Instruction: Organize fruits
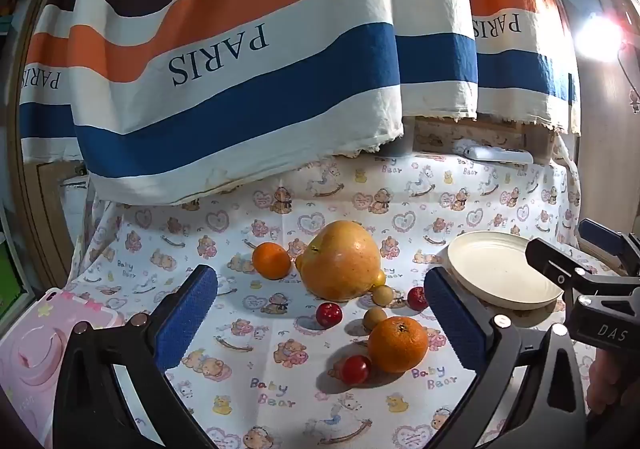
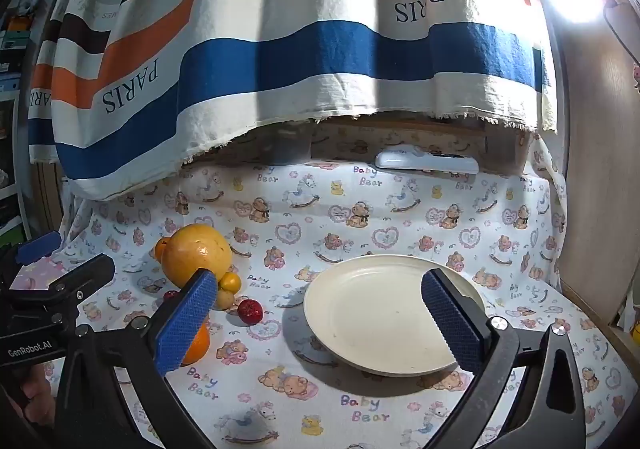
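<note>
A: Nine fruits on the bear-print cloth (image 1: 248, 233), none on the plate (image 1: 500, 269). Item one: large pomelo (image 1: 340, 261), centre. Item two: far orange (image 1: 272, 261), just left of it. Item three: near orange (image 1: 398, 345), nearest the left gripper (image 1: 320, 313). Items four to six: three small red fruits (image 1: 329, 314), scattered about the near orange. Item seven: two tan round fruits (image 1: 374, 318), between pomelo and near orange. Item eight: a small yellow fruit (image 1: 379, 279), tucked against the pomelo.

B: Grippers?

A: Left gripper: jaws spread wide, nothing between the pads. Right gripper (image 2: 320, 325): likewise wide and empty, hanging over the plate.

B: Step in hand, by your reckoning?

A: First pick, not yet begun. The near orange looks the best candidate: closest, and it fits the open jaws. Straddle it at its widest part, close gently, lift straight before swinging toward the plate.

B: Hazards?

A: A red fruit touches the orange's near side and a tan one sits just behind; a careless finger could set them rolling. The striped cloth (image 1: 240, 89) overhangs the back, so reach low there.

B: Free room?

A: Open cloth in front of the fruit. The plate lies right of the fruit, bare, its rim well clear of the table's right edge.
</note>
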The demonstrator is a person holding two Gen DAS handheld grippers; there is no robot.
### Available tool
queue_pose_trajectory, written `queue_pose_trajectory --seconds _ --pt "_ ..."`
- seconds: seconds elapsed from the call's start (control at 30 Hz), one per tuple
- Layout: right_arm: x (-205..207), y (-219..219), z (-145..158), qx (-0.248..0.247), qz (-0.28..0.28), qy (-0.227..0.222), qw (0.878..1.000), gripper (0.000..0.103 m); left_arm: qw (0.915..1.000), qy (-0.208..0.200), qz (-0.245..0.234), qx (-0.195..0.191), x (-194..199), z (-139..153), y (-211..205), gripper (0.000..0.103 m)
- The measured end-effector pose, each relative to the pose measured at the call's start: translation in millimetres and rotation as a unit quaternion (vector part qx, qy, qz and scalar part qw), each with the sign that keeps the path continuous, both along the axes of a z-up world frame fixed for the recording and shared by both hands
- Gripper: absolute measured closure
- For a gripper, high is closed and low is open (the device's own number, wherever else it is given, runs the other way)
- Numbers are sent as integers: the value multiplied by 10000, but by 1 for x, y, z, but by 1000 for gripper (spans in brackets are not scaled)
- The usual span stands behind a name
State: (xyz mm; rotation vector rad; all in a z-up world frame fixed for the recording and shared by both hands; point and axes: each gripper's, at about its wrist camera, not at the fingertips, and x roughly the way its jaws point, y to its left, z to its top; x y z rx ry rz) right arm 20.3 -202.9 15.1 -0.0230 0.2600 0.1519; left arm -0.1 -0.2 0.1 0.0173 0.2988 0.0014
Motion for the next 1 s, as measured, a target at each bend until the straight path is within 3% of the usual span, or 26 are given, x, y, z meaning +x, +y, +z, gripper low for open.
queue_pose_trajectory --seconds 1.0 --pt "-2 0 0 -9 57 16 10000 0 10000 -4 34 -68 3 -2 5 0"
